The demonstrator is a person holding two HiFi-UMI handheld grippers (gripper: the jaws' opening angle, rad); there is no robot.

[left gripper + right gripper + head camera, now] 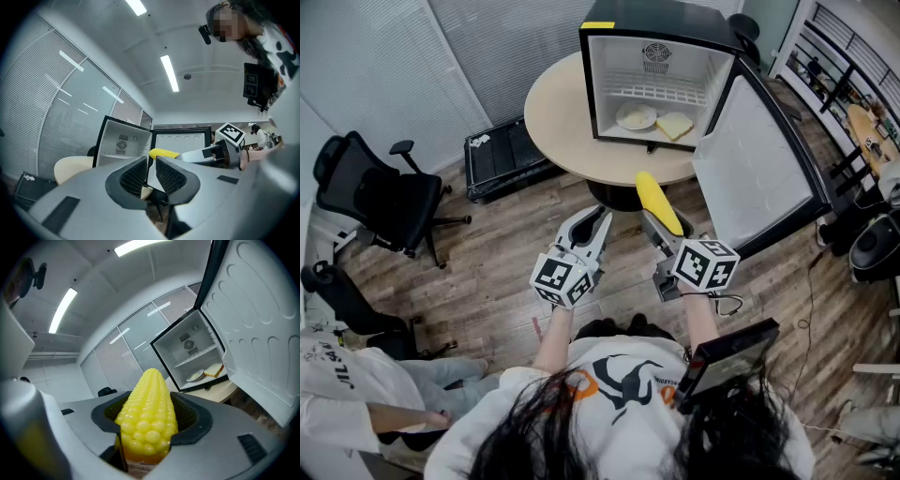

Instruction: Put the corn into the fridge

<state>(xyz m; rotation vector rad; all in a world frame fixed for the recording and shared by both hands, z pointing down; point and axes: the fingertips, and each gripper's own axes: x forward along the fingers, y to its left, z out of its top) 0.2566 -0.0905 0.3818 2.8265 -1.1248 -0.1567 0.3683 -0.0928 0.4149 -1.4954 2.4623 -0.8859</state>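
Note:
A yellow corn cob (pixel 660 200) (pixel 147 416) sticks out tip-first from my right gripper (pixel 662 228) (pixel 149 425), whose jaws are shut on its thick end. It hangs in front of the round table, short of the black mini fridge (pixel 661 80) (pixel 191 354), which stands with its door (pixel 759 164) swung open to the right. My left gripper (pixel 589 228) (pixel 151 169) is beside it on the left, with its pads almost together and nothing between them. The left gripper view also shows the corn (pixel 164 153) and the right gripper (pixel 220 151).
Inside the fridge lie a white plate (pixel 636 116) and a bread slice (pixel 674 125), under a wire shelf. The fridge stands on a beige round table (pixel 558 122). An office chair (pixel 375 197), a black case (pixel 502 155) and a seated person (pixel 356 394) are at the left, and shelving (pixel 853 84) is at the right.

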